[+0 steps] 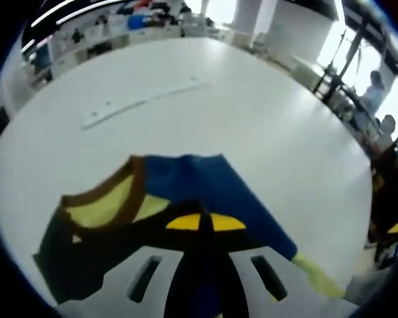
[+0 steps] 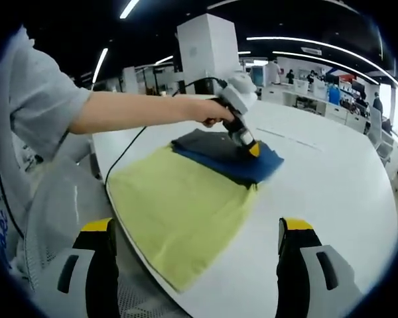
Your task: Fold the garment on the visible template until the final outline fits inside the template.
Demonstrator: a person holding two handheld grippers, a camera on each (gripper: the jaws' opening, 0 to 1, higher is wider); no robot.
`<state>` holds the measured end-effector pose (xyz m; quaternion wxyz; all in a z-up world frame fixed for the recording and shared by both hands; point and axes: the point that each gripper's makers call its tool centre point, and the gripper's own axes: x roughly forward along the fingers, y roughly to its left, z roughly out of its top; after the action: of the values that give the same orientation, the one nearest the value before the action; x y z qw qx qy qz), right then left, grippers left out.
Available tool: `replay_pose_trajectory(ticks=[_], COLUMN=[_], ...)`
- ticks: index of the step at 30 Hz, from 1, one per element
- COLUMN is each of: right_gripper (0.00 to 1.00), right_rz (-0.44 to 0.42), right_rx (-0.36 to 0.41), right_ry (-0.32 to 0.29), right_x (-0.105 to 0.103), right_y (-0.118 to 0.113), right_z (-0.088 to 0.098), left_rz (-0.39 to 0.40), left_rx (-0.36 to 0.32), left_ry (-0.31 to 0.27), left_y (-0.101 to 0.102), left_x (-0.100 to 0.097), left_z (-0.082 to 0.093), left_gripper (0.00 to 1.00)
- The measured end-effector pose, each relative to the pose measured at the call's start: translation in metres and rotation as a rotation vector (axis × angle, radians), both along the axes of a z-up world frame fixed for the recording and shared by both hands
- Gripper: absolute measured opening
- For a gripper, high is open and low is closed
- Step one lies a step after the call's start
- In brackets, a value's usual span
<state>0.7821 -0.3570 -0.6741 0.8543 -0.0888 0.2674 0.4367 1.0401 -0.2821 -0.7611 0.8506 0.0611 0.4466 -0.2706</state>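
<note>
Your left gripper [image 1: 200,224]: yellow-tipped jaws together, pinching dark blue folded part of yellow, blue and black fabric garment [image 1: 186,192] at lower centre of left gripper view. Garment lies on white table [image 1: 252,119]. Right gripper view: your right gripper [image 2: 202,228] at bottom, jaws wide apart, holding nothing; garment's yellow panel [image 2: 179,205] at centre, left gripper [image 2: 252,149] on blue fold above it.

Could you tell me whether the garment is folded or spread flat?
Partly folded: the garment's dark-blue end lies doubled over under the left claw.
</note>
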Motion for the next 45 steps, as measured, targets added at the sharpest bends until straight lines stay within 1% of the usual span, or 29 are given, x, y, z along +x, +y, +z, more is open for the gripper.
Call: replay_pose_trajectory(ticks=[5,6,7,11,14,18,21,24,26,27,28,30,33,37,39,40,42,45], right_gripper=[1.00,1.00,1.00,1.00,1.00,1.00,1.00,1.00,1.00,1.00,1.00,1.00,1.00,1.00,1.00,1.00,1.00,1.00], right_rz=[-0.005,-0.008,-0.009,-0.007,-0.010,-0.013,-0.013,-0.011,-0.011,-0.011,-0.011,-0.008,-0.004,0.000,0.006,0.008,0.013,0.024], right_rx=[0.001,0.000,-0.001,-0.011,-0.002,-0.003,-0.006,-0.007,-0.007,-0.007,-0.008,-0.010,-0.010,-0.010,-0.012,-0.012,-0.013,-0.011], right_ry=[0.006,0.010,0.012,0.019,0.021,0.021,0.020,0.018,0.018,0.017,0.017,0.017,0.011,0.003,-0.001,-0.003,-0.006,-0.013], right_x=[0.000,0.001,0.001,0.001,0.001,0.001,0.001,0.000,0.000,-0.001,-0.001,-0.002,-0.004,-0.004,-0.005,-0.005,-0.005,-0.006], right_y=[-0.001,-0.002,-0.003,-0.005,-0.004,-0.004,-0.005,-0.004,-0.004,-0.004,-0.003,-0.003,-0.001,0.000,0.001,0.002,0.003,0.006], right_z=[-0.002,-0.003,-0.003,-0.006,-0.005,-0.005,-0.006,-0.005,-0.005,-0.005,-0.005,-0.005,-0.003,-0.001,0.000,0.000,0.001,0.003], left_rz=[-0.003,-0.022,-0.028,-0.034,-0.033,-0.039,-0.057,-0.068,-0.071,-0.067,-0.067,-0.061,-0.056,-0.013,-0.007,-0.007,0.008,0.043], left_rx=[0.004,0.027,0.036,0.042,0.039,0.033,0.036,0.029,0.019,0.004,-0.013,-0.023,-0.017,-0.065,-0.061,-0.059,-0.056,-0.065], left_ry=[0.009,0.000,-0.005,-0.009,-0.006,-0.010,-0.028,-0.044,-0.056,-0.068,-0.078,-0.085,-0.116,-0.137,-0.153,-0.154,-0.161,-0.144], left_y=[-0.002,-0.001,-0.001,-0.002,-0.002,-0.002,-0.002,-0.001,0.000,0.000,-0.001,0.001,0.009,0.022,0.030,0.031,0.041,0.054], left_x=[0.001,0.002,0.002,0.004,0.006,0.007,0.005,0.004,0.003,0.004,0.005,0.005,0.007,0.007,0.006,0.006,0.004,0.001], left_z=[-0.006,-0.007,-0.008,-0.009,-0.012,-0.011,-0.009,-0.006,-0.003,0.002,0.005,0.011,0.022,0.039,0.046,0.046,0.050,0.046], left_gripper=[0.00,0.00,0.00,0.00,0.00,0.00,0.00,0.03,0.10,0.14,0.16,0.18,0.22,0.20,0.21,0.21,0.20,0.19])
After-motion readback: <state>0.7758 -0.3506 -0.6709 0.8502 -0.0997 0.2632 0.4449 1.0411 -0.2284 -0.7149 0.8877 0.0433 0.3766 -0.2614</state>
